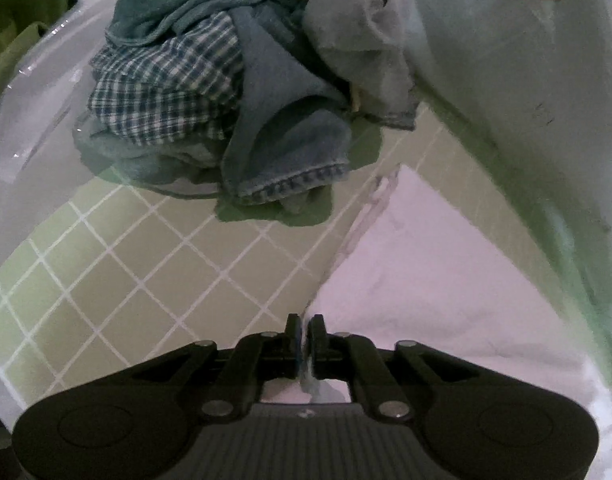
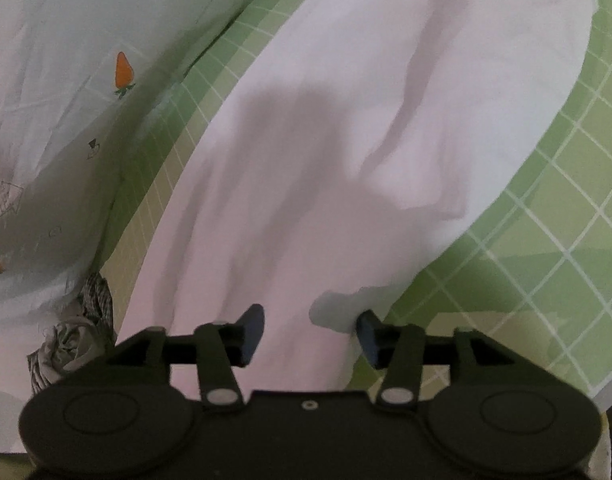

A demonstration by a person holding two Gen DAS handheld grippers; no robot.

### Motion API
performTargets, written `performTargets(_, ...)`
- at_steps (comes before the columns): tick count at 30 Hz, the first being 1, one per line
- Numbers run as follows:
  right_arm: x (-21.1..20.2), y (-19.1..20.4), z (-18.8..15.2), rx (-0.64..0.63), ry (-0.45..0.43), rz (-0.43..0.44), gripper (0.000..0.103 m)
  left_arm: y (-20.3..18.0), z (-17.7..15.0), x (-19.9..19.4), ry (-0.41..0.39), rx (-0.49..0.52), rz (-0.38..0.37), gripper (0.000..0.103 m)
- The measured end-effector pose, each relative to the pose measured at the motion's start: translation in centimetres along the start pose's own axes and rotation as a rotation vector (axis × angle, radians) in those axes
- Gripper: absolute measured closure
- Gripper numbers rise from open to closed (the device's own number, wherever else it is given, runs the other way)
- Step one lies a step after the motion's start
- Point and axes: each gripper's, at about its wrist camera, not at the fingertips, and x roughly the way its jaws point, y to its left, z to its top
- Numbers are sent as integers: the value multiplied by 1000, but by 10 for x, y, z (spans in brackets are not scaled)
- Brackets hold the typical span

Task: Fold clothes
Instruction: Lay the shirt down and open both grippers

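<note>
White garment (image 2: 346, 120) pinched by left gripper (image 1: 304, 344), no legible writing

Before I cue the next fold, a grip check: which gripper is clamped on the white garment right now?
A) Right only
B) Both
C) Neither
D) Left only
D. In the left wrist view the left gripper is shut on the edge of the white garment, while in the right wrist view the right gripper has its jaws spread wide apart above the cloth.
</note>
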Motion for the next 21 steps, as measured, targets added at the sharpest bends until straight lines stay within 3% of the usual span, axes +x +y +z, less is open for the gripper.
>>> performTargets(6,-10,1,-1,-44,-40,-7,35,-13,-7,-7,-10,60,76,60)
performTargets(8,-20,0,-1,-62,-66,3,30,-19,-10,-17,-40,66,67,43)
performTargets(13,-48,-11,6,-123,-181,-17,23,-53,-22,-29,-88,140,45,29)
performTargets(16,-63,-22,14,-152,-249,-43,16,-84,-36,-35,-93,202,23,28)
performTargets(19,-82,-35,26,-208,-312,-83,1,-117,-56,-42,-105,238,2,19)
performTargets(21,-91,-42,35,-274,-363,-93,0,-141,-72,-45,-110,252,-3,17)
